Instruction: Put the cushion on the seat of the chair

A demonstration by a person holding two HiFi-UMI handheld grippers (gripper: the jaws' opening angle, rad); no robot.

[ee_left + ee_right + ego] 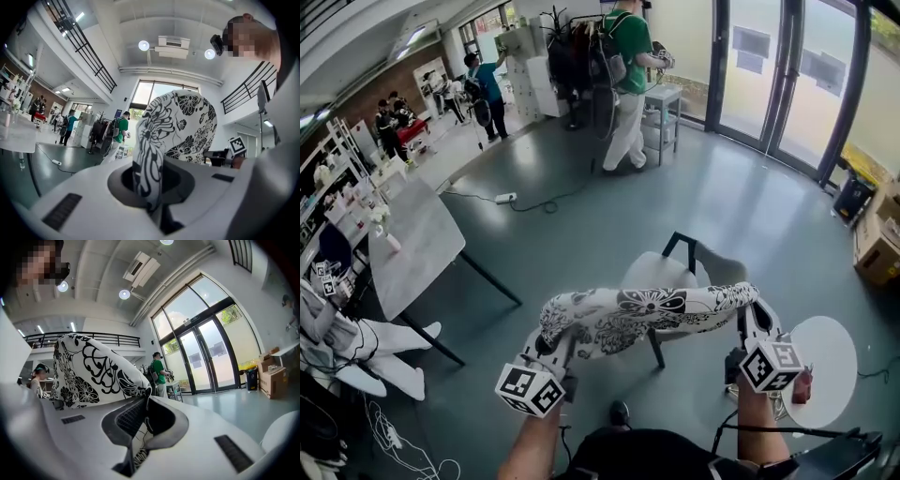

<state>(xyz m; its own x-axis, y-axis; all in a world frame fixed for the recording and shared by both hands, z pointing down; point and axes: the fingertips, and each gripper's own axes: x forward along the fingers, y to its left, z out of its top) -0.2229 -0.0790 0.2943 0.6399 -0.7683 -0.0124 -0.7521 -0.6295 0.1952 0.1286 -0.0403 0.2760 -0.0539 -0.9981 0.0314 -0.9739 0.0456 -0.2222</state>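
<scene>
A white cushion with black flower print point(647, 312) hangs stretched between my two grippers, just above the pale seat of a chair point(658, 272) with a black frame. My left gripper point(555, 349) is shut on the cushion's left corner, and that fabric point(149, 159) runs down between its jaws. At the other end, my right gripper point(753, 323) is shut on the right corner; in the right gripper view the cushion point(93, 371) bulges to the left of the pinched edge. The cushion hides most of the seat.
A grey table point(412, 246) with black legs stands at the left. Beside my right gripper is a small round white table point(828, 361) holding a red object point(803, 386). A person in green point(626, 66) stands far ahead by glass doors point(787, 70). Cardboard boxes point(879, 239) sit at the right.
</scene>
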